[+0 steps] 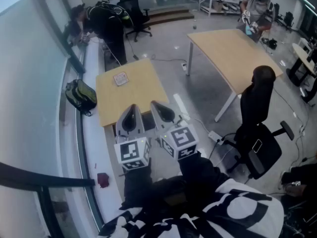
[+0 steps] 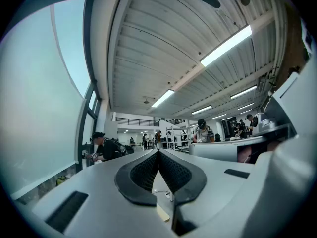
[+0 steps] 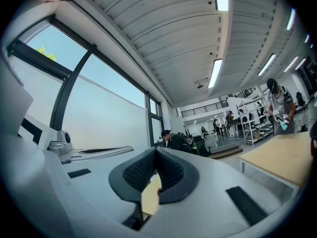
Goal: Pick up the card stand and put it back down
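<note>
The card stand (image 1: pixel 121 78) is a small white piece on the far left part of a small wooden table (image 1: pixel 143 90) in the head view. Both grippers are held side by side above the table's near edge, well short of the stand. My left gripper (image 1: pixel 132 109) is shut with nothing between its pads, and its closed tips (image 2: pixel 158 152) point out into the room. My right gripper (image 1: pixel 159 107) is also shut and empty, with its jaws (image 3: pixel 156 150) closed together. Neither gripper view shows the stand.
A black and yellow backpack (image 1: pixel 80 95) lies left of the table by the window ledge. A black office chair (image 1: pixel 257 133) stands at the right, with a larger wooden table (image 1: pixel 233 53) behind it. A person (image 1: pixel 106 21) bends over the ledge at the back; a power strip (image 1: pixel 181 108) lies on the floor.
</note>
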Available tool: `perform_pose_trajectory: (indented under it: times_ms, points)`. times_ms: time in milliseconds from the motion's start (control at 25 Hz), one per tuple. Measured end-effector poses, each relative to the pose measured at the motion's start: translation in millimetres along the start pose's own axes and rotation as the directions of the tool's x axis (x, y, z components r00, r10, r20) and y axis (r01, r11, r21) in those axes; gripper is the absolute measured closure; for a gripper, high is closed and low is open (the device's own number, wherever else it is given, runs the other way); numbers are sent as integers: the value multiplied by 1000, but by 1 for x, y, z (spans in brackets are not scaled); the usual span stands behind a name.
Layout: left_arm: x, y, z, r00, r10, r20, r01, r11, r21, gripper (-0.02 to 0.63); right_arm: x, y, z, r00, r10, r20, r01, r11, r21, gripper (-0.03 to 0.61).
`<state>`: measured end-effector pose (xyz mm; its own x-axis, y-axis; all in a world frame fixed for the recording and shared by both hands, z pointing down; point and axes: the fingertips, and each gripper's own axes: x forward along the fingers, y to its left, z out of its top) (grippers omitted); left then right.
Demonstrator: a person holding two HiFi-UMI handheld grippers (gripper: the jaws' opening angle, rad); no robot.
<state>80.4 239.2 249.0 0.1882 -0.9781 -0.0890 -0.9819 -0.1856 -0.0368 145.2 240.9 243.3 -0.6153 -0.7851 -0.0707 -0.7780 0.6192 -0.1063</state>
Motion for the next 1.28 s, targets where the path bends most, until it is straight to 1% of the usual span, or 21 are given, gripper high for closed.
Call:
perform_pose_trajectory:
  times_ms: [200, 480, 920, 1080, 1200, 1280]
  points:
    - [2, -9, -1, 1000, -6, 0, 6, 1000, -1, 609, -4, -7, -3, 1000, -4, -4, 4, 1000, 3, 561]
    - [1, -10, -5, 1000, 21, -10, -21, 1000, -5, 609, -6, -8, -7, 1000, 22, -11, -22, 1000, 10, 561]
    - [5, -28, -15, 998, 60, -31, -60, 998, -9, 609, -14, -33, -14, 998, 53, -25, -51, 995, 80, 560]
    - [1, -32, -25, 995, 80, -59, -79, 997, 19, 609, -13, -30, -20, 995, 97, -22, -94, 989, 110, 560]
    - [2, -19, -29, 991, 112, -80, -109, 993, 39, 609, -4, -22, -25, 991, 136, -22, -132, 984, 121, 560]
    - [5, -8, -29, 988, 132, -79, -129, 991, 38, 609, 6, -18, -27, 987, 161, -24, -157, 980, 121, 560]
